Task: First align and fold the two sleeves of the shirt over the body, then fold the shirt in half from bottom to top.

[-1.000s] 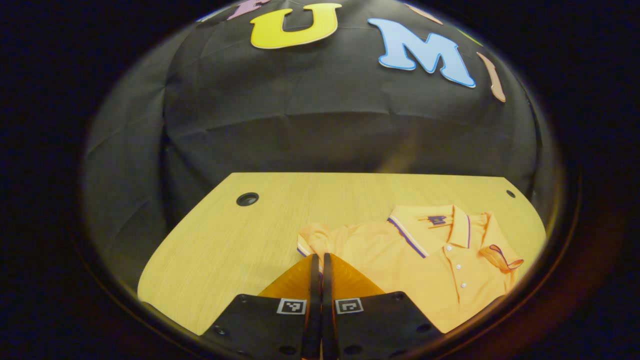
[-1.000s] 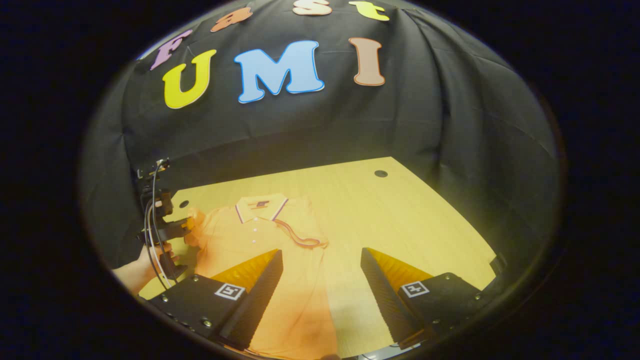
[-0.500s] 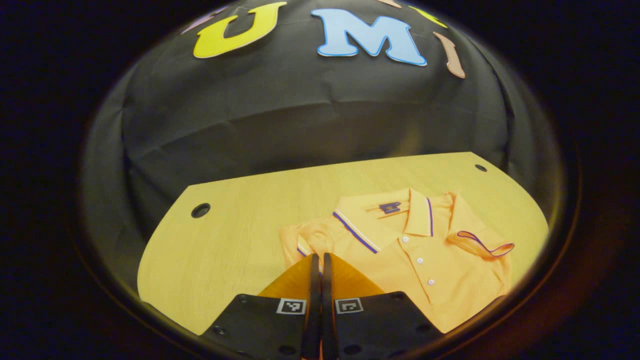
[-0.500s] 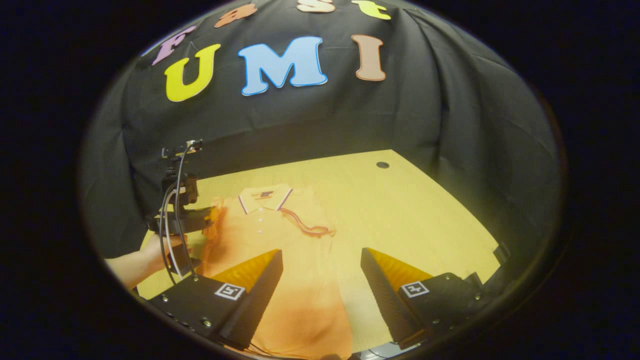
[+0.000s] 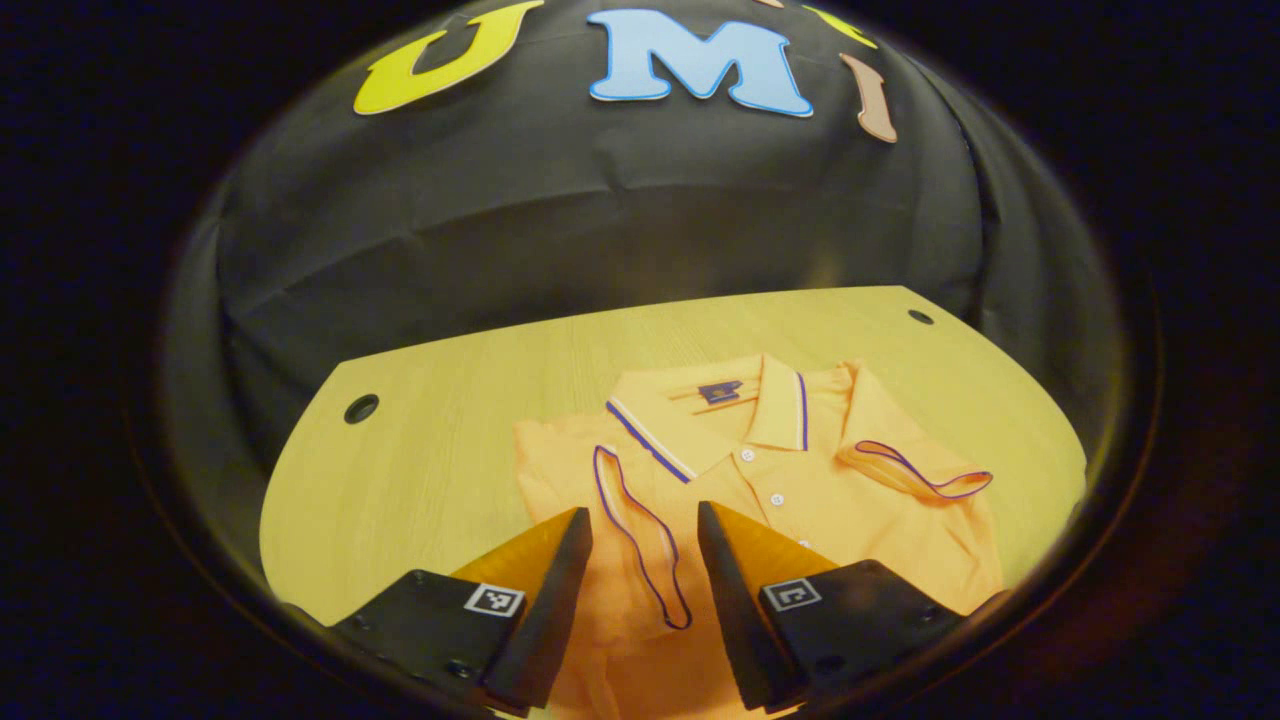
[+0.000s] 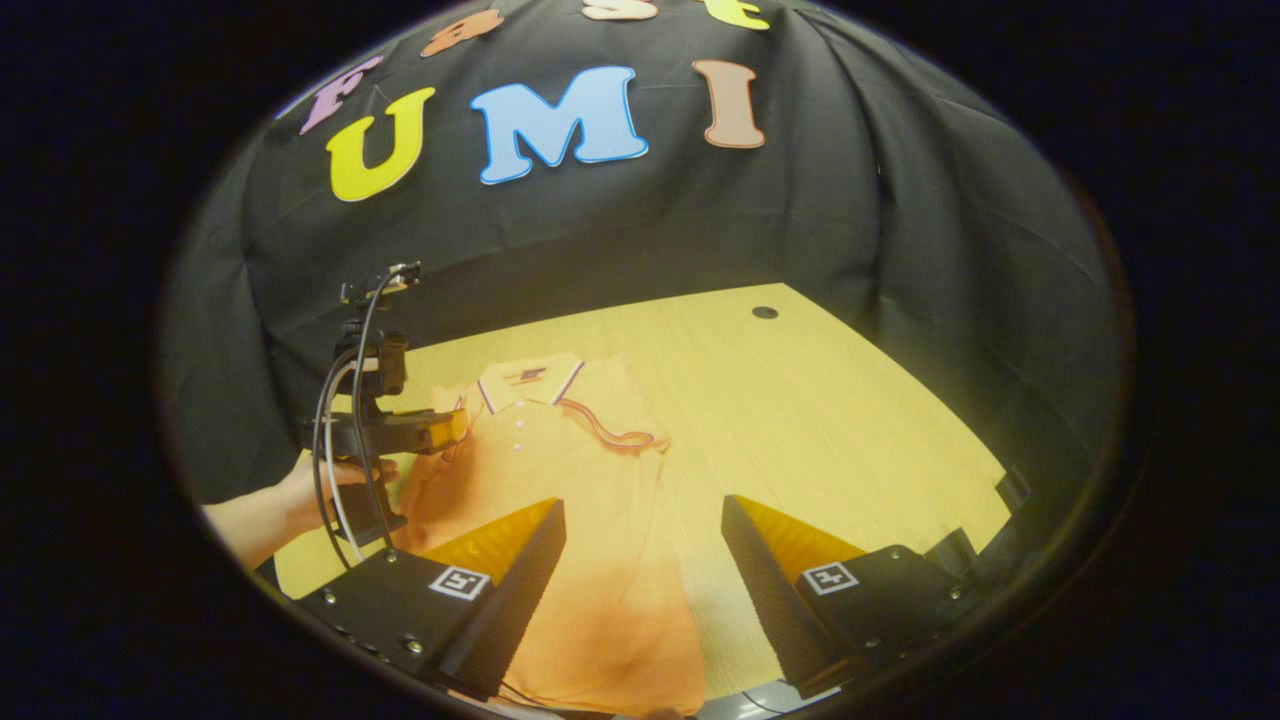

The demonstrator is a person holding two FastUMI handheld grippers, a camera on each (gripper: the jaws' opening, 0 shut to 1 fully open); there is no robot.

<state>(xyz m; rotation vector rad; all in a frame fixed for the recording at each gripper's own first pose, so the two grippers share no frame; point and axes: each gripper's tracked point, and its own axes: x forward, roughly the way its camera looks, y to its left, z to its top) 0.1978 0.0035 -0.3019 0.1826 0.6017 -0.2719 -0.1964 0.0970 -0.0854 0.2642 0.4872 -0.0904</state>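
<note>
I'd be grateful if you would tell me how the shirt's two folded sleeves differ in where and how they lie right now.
In the left gripper view, one sleeve lies between the open left hand-held gripper fingers, its trimmed cuff running long down the body. The other sleeve lies apart from that gripper, by the collar, its cuff running short and crosswise. Both are folded over the shirt body on the table.

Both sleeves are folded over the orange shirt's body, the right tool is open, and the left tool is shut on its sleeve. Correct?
Not quite. In the left gripper view the left tool is open, and the sleeve lies loose on the shirt between its fingers. The rest holds: the other sleeve is folded over too, and the right tool is open in the right gripper view.
</note>
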